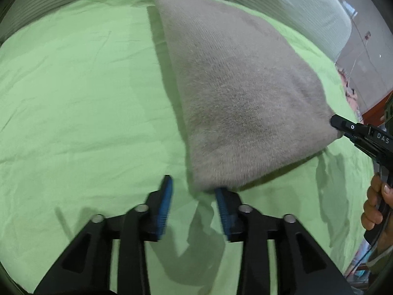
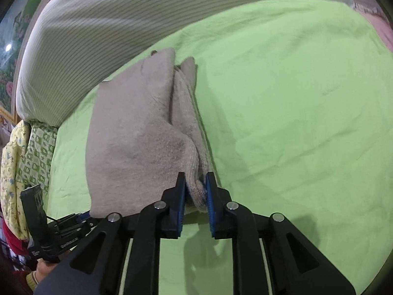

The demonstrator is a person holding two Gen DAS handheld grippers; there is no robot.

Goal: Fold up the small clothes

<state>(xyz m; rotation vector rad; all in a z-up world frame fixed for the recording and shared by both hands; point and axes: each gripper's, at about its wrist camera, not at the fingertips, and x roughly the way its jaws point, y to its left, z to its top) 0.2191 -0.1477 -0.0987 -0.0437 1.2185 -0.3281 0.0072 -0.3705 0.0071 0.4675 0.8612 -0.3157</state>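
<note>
A beige fuzzy garment (image 1: 235,93) lies folded on the green sheet (image 1: 73,98). My left gripper (image 1: 194,189) is open, its blue pads apart just in front of the garment's near corner, the right pad touching its edge. In the right wrist view my right gripper (image 2: 195,184) is shut on a bunched corner of the same beige garment (image 2: 137,135), whose layers rise in a ridge ahead. The right gripper's tip also shows in the left wrist view (image 1: 336,123) at the garment's right corner. The left gripper body shows in the right wrist view (image 2: 49,231) at lower left.
A striped white-grey pillow (image 2: 110,24) runs along the far edge of the bed. Patterned yellow and green cloths (image 2: 27,142) are piled at the left bed edge. The green sheet (image 2: 294,123) spreads wide to the right of the garment.
</note>
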